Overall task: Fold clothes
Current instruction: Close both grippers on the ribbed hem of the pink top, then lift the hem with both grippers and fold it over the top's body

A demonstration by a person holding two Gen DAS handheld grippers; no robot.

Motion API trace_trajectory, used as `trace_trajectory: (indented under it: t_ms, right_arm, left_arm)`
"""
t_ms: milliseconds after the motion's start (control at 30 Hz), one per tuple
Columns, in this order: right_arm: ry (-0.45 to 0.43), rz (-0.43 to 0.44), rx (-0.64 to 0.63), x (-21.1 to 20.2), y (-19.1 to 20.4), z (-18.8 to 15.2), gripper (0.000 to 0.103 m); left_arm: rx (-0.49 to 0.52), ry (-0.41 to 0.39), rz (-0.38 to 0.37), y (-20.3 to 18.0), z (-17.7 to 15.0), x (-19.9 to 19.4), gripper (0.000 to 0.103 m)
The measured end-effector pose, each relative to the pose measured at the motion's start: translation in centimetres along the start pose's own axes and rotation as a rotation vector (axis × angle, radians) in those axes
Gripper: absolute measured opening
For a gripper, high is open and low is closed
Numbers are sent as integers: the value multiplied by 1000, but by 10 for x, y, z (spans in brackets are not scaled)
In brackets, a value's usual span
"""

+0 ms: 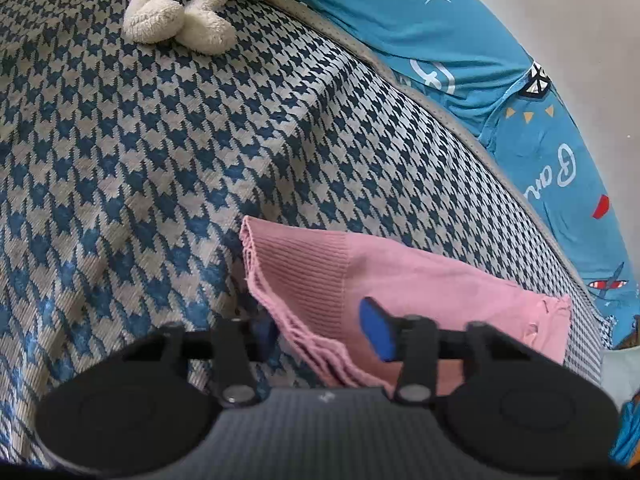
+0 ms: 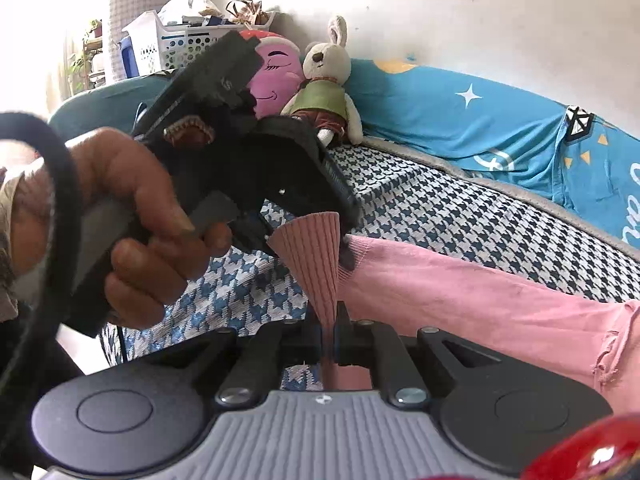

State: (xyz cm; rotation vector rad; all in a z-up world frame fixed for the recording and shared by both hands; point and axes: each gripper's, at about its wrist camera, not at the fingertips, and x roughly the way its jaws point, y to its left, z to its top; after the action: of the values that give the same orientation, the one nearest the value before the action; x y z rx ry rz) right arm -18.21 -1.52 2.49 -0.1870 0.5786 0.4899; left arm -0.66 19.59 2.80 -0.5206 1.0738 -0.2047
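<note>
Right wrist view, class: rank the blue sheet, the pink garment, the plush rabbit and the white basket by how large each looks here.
1. Blue sheet and pink garment: alike; the garment is nearer the camera, so unranked.
2. Plush rabbit and white basket: close in size; the basket is partly hidden.

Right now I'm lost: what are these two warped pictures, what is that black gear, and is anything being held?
No robot: a person holds a hand-held gripper in each hand, each with a fisheye camera looking along its fingers. The right wrist view shows the right gripper pinching the ribbed cuff of a pink sweater, and the left hand gripping its own tool. In the left wrist view the left gripper straddles the sweater's ribbed edge. Everything lies on a houndstooth cover, with a plush rabbit behind.
</note>
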Motion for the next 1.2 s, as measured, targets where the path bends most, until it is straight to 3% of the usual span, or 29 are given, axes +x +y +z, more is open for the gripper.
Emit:
trace_trajectory:
  t_ms: [67,133,400,633,900,1200]
  right_arm:
    - [-3,-7,0,-2,-2,0,8]
    - [-7,-18,6,-6,-6,0,8]
    - [-50,-90,26,-34,-27,-4,8]
    - [-95,-177,54,-69,-58,-14,8]
    - [-139,-299,203,-103,-112,-31,8]
    - [-84,-436,405,-109,-160,-57,8]
  left_arm:
    - [12,-15,17,-2,-3,0,14]
    - [9,-41,6,-4,-6,-2,9]
    - [118,-193,-35,-49,-20,-24,9]
    - [188,-233,-98,-106,-27,-30,9]
    - [292,-242,-165,-192,-46,-16,9]
    - [440,-152,-220,-276,-76,31,9]
